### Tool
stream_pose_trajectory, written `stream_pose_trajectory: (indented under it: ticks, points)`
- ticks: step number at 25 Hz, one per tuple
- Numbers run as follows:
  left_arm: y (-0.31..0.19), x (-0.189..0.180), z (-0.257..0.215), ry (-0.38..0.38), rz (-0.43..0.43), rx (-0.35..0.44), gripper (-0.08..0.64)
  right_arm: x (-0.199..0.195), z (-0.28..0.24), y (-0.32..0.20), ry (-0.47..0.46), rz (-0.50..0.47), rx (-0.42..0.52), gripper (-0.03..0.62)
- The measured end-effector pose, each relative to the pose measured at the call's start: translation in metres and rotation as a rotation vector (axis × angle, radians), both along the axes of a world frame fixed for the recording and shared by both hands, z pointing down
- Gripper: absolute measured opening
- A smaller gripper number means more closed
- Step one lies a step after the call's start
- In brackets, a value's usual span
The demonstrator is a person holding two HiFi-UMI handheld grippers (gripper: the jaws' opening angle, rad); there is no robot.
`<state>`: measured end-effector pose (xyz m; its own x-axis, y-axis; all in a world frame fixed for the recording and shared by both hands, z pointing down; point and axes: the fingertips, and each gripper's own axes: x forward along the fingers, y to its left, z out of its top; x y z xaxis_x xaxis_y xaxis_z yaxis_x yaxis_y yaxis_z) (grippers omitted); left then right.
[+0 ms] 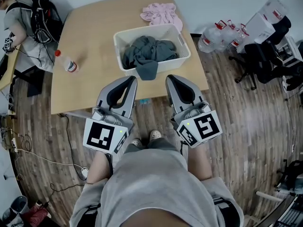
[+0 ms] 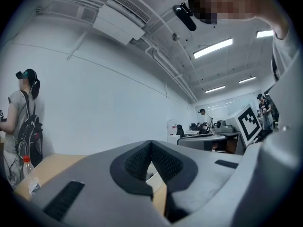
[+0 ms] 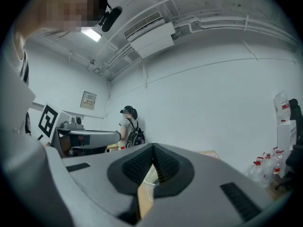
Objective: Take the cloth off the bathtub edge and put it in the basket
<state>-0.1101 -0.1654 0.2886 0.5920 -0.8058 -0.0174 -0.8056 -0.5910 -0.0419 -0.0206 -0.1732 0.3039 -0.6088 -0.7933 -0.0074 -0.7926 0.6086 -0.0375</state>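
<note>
Holding my left gripper (image 1: 129,82) and right gripper (image 1: 173,81) level before the table (image 1: 90,37), both with jaws closed on nothing. Grey cloth (image 1: 147,53) lies in the basket (image 1: 171,65), one fold draped over its near rim; the task looks done. Pink cloth (image 1: 161,13) lies just beyond.

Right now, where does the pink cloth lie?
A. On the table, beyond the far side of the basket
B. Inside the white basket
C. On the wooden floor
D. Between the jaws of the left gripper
A: the pink cloth lies on the table beyond the far rim of the white basket, which holds only a dark grey cloth.
</note>
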Motion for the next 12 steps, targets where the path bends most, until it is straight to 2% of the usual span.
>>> stream_pose_trajectory:
  ticks: [12]
  points:
    - [0.0029,0.0022,-0.0046,0.001,0.013,0.012,0.015,0.0032,-0.0053,0.0042,-0.009,0.017,0.007,0.009]
